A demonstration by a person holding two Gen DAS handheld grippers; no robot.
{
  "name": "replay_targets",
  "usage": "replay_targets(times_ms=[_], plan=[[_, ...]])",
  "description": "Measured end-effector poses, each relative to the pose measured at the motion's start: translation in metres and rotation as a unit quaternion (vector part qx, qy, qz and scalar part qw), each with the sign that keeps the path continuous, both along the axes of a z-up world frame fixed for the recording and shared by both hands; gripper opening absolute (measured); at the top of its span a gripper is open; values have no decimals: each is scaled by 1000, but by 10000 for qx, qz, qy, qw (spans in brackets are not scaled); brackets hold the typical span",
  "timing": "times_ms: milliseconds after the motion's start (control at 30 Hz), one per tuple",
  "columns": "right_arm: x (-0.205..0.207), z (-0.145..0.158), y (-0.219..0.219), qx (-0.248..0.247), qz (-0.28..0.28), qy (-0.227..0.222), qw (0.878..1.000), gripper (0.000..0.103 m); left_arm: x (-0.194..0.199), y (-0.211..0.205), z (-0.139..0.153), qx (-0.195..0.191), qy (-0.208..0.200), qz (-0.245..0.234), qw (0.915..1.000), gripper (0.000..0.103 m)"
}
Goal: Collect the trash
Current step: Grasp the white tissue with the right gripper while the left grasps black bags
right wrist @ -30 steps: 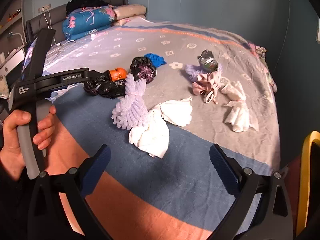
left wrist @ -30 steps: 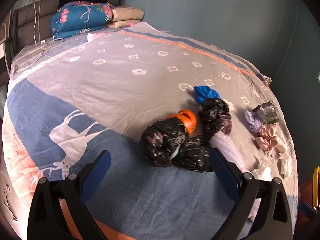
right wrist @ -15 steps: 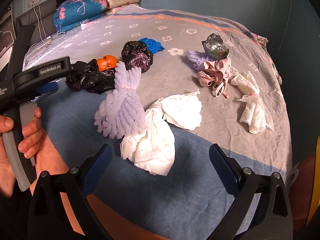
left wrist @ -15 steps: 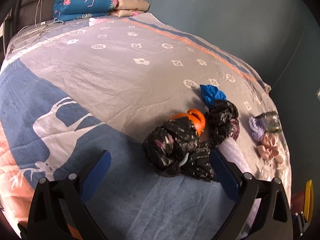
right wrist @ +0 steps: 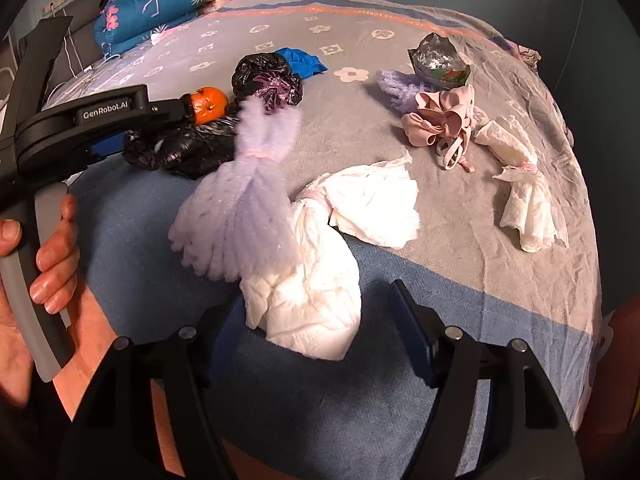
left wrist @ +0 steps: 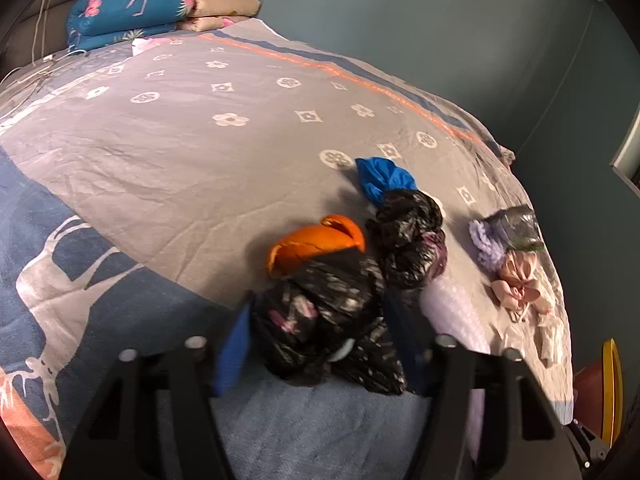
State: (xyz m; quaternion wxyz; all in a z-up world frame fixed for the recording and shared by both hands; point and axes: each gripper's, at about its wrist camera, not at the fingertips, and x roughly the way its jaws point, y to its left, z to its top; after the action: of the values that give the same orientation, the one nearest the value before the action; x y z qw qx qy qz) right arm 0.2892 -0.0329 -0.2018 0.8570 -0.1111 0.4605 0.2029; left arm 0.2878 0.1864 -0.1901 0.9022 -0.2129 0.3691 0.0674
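Trash lies scattered on a bed. My left gripper (left wrist: pixel 320 344) has its jaws around a crumpled black plastic bag (left wrist: pixel 324 320), fingers close on both sides of it. An orange peel (left wrist: pixel 316 242) lies just beyond. My right gripper (right wrist: pixel 316 328) has its jaws on either side of a crumpled white tissue wad (right wrist: pixel 312 280), with a gap left on the right side. A lilac foam net (right wrist: pixel 244 200) lies against the tissue. The left gripper also shows in the right wrist view (right wrist: pixel 132 136), at the black bag (right wrist: pixel 188 148).
On the bed lie a second black bag (right wrist: pixel 266 80), a blue scrap (right wrist: pixel 302 60), a foil wrapper (right wrist: pixel 438 60), a pink ribbon bundle (right wrist: pixel 440 120) and a tied tissue (right wrist: pixel 520 184). Folded quilts (left wrist: pixel 132 4) sit at the headboard. The bed's edge drops off at right.
Both grippers have moved forward and down and have narrowed. The left one now brackets the black bag; the right one now brackets the white tissue.
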Motion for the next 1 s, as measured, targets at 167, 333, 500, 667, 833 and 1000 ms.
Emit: replay_targets(times_ms=[167,333,500,667,833,1000], plan=[[-2,1,0,3,37,87,10000,50,-1,2,-4,-151,32,-52,9999,41],[-6,4,-2,-22,39,127,9999,31,-8,11,-4,-417,-82,69,9991,38],[-9,7,-6,-4,35,162,9999,21,-15,17,-1,-560,-186,159,9981,37],[-10,12,-12,-2,-45,174,9998,17,-20,19,2,-594,-249,168,9978,37],[-15,25,-21,2,-92,34,10000,15,-28,17,9,-531,-377,131,9978,37],[-20,35,-29,35,-149,-77,9999,15,-35,14,13,-444,-425,91,9981,37]])
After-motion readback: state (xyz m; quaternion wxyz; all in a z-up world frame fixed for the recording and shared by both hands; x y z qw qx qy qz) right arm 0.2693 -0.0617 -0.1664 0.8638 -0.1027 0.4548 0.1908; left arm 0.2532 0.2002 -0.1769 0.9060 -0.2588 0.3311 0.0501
